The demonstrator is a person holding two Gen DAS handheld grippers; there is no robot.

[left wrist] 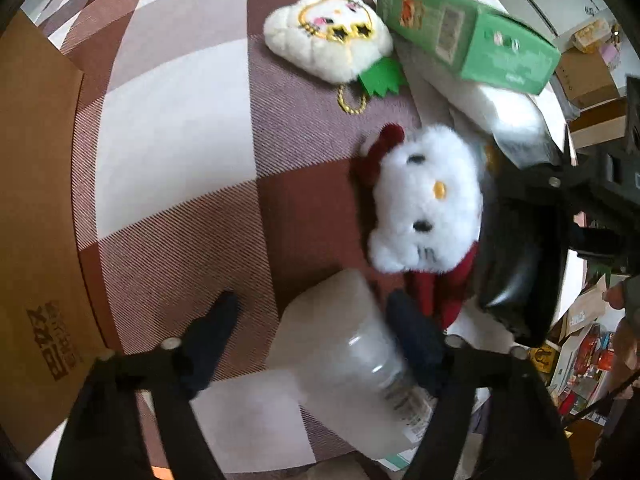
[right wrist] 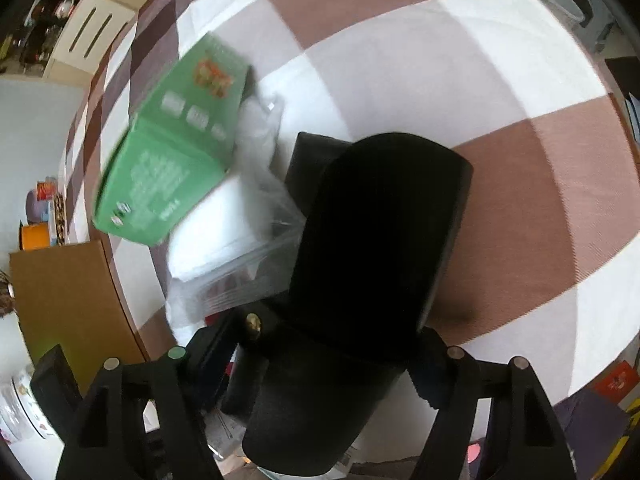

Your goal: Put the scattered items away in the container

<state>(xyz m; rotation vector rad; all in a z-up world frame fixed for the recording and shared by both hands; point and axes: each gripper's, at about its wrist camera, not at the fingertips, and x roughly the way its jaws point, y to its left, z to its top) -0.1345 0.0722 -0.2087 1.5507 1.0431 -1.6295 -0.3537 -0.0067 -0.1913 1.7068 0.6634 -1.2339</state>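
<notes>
In the left wrist view my left gripper (left wrist: 316,312) points straight down at the checked carpet. It is open around a translucent white bottle (left wrist: 340,344) lying on its side. The right finger touches the bottle and the left finger stands clear of it. Just beyond lies a white cat plush with a red bow (left wrist: 428,200), and farther off a white plush with a yellow face (left wrist: 328,36). My right gripper (right wrist: 320,356) is shut on a black cylinder (right wrist: 380,248), which also shows beside the cat plush (left wrist: 520,248). The cardboard box (left wrist: 36,200) stands at the left.
A green carton (right wrist: 172,152) leans on a clear-wrapped white tissue pack (right wrist: 224,236) just left of the black cylinder. The cardboard box (right wrist: 68,292) shows at the lower left of the right wrist view. Cartons and household clutter line the room's edges around the carpet (right wrist: 440,60).
</notes>
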